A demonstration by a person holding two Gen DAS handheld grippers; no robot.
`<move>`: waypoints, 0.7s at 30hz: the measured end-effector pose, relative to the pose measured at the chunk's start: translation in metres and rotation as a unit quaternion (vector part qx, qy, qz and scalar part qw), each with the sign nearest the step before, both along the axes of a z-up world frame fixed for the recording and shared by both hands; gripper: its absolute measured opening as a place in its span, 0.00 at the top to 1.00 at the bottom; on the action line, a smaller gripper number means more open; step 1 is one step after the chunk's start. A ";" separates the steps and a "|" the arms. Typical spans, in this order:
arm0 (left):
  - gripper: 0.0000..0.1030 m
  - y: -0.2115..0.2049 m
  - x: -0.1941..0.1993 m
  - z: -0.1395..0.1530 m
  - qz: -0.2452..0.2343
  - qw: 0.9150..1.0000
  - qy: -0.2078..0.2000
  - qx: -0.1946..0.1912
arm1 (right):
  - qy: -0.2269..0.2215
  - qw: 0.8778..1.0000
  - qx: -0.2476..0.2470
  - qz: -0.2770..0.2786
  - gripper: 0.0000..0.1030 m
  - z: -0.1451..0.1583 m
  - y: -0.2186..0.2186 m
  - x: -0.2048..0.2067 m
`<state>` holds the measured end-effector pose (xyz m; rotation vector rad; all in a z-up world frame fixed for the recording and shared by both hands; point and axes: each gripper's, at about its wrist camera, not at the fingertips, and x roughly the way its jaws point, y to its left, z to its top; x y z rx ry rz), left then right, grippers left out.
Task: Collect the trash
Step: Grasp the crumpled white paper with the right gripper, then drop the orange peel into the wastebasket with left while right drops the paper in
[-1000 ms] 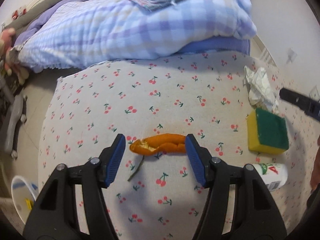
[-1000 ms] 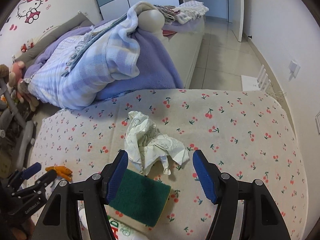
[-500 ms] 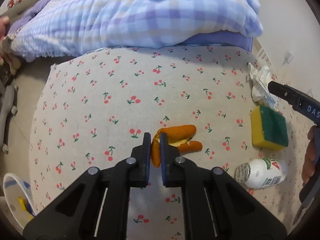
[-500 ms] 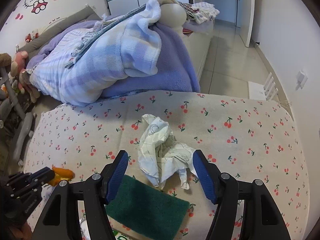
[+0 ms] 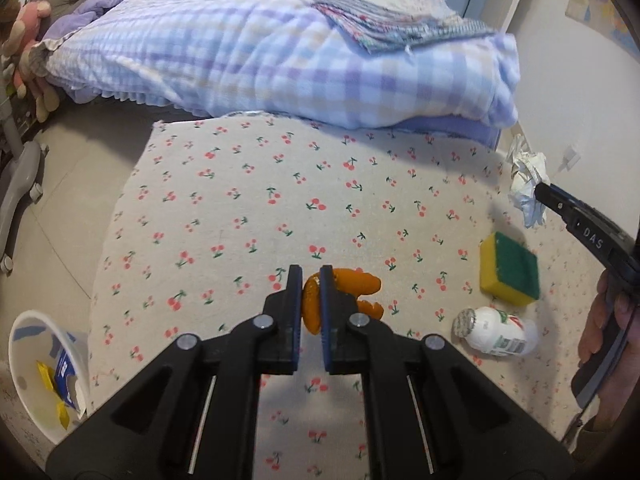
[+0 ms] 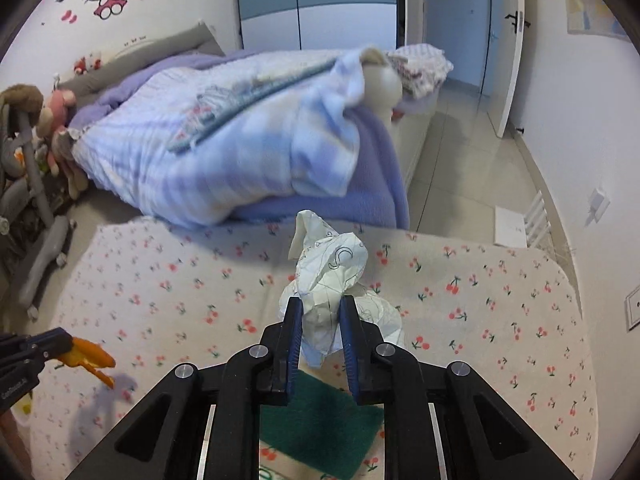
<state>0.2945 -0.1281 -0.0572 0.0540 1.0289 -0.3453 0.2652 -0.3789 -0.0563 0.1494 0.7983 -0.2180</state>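
Pinching an orange peel [image 5: 352,282] in my left claw [image 5: 311,300], I have its two blue pads pressed tight on the near end of the peel, low in the middle of the left wrist frame, while the rest of the peel curls out to the right of the fingers above the cherry-print cover [image 5: 240,208]. My right claw [image 6: 320,330] is clamped on a crumpled white paper [image 6: 332,268], the wad bulging up above the pads at the centre of the right wrist frame. In the left view that same paper [image 5: 526,178] shows at the right edge with my right claw's dark tip against it. A yellow sponge with a green scouring face [image 5: 509,269] lies right of centre in the left frame, and a small white bottle [image 5: 494,330] lies on its side just below it, near but apart. In the right view the sponge's green face [image 6: 324,412] sits directly beneath my right claw at the bottom of the frame. A white bin [image 5: 44,368] with yellow and blue scraps inside stands in the lower left corner of the left frame, off the edge of the cover. A plaid blanket [image 5: 280,52] heaps across the upper part of that frame.
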 end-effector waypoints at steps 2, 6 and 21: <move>0.91 0.015 -0.009 0.012 0.010 1.000 -0.005 -0.010 | -0.003 1.000 -0.004 -0.001 0.81 0.006 0.005 -0.004; 0.91 0.058 -0.027 0.032 0.037 0.999 -0.013 -0.034 | -0.004 1.000 -0.002 0.010 0.81 0.015 0.018 -0.013; 0.91 0.255 -0.075 0.049 0.163 0.985 -0.019 -0.051 | 0.006 0.988 0.033 0.151 0.81 0.047 0.181 -0.048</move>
